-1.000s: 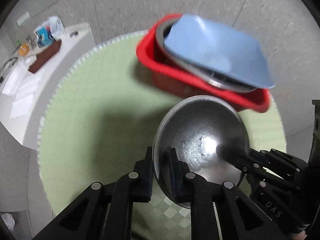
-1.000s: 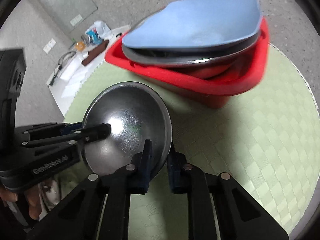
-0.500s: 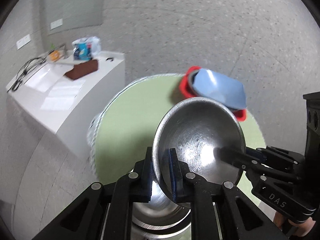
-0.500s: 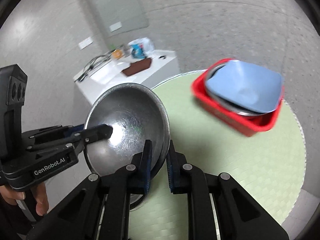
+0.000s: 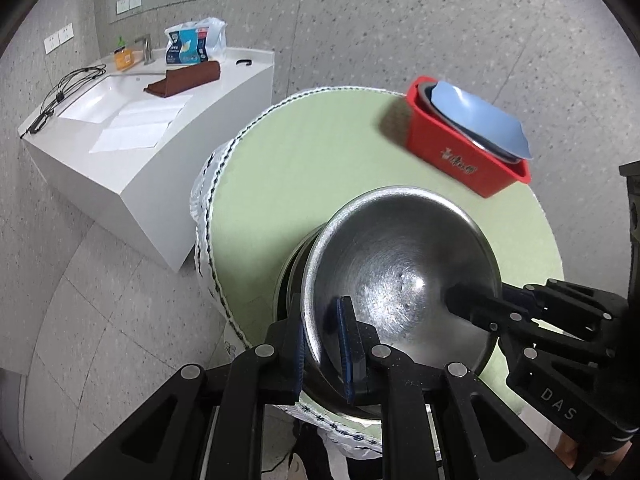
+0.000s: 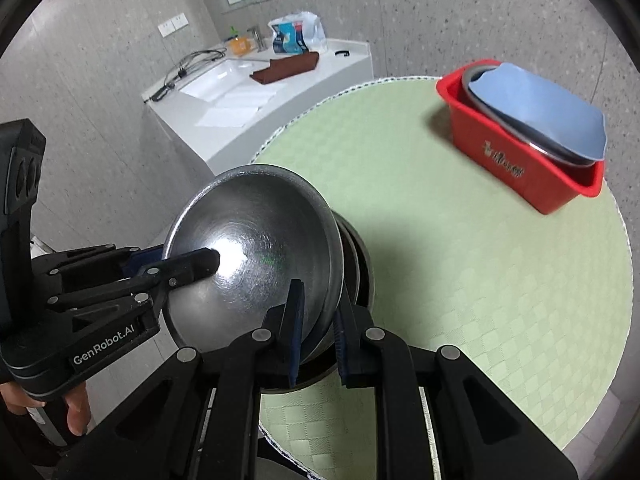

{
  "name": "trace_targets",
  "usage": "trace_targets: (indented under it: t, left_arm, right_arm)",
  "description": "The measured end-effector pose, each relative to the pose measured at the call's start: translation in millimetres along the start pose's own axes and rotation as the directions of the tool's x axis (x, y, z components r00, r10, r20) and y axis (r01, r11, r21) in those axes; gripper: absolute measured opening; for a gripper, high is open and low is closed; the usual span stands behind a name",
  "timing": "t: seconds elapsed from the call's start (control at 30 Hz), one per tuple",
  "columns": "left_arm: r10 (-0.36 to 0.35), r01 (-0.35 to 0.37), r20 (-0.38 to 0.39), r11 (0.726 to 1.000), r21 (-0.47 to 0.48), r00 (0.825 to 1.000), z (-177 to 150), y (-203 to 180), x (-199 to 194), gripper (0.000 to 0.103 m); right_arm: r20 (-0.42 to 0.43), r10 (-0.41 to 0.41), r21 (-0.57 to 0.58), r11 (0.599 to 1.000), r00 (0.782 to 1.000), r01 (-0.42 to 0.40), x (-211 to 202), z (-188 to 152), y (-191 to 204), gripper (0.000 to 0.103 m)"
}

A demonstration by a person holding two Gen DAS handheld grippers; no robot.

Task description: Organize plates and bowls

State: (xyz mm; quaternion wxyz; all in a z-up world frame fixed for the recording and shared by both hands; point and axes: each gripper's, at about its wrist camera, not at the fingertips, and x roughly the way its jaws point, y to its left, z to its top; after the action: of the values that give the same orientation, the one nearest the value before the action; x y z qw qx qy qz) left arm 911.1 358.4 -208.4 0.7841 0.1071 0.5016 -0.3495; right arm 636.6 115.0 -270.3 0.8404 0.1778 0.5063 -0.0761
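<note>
So both grippers, L (image 5: 322, 344) & R (image 6: 316, 330), have jaws clamped on opposite rims of steel bowl (image 5: 400, 280), prob for tilt control, hovering over bowl stack (image 6: 358, 264) on desk (image 6: 460, 280) for nesting.

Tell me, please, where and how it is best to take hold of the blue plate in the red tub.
Grip the blue plate by its raised edge that juts past the red tub rim, coming from outside the tub. The plate lies tilted on a metal dish, so that thin edge is free for one finger above and one below.
</note>
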Motion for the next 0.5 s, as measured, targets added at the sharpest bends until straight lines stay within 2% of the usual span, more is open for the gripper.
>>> trace_targets:
  t: [0.27, 0.5]
  left_arm:
    - [-0.013, 0.013, 0.000, 1.000, -0.006, 1.000, -6.2, 5.4, 13.3, 0.012]
    - [-0.019, 0.019, 0.019, 1.000, -0.011, 1.000, -10.4, 2.4, 13.4, 0.024]
  right_arm:
    - [-0.011, -0.050, -0.020, 0.999, 0.999, 0.050, 9.8, -2.9, 2.2, 0.014]
    - [0.005, -0.079, -0.038, 0.996, 0.997, 0.079, 9.6, -3.2, 5.5, 0.017]
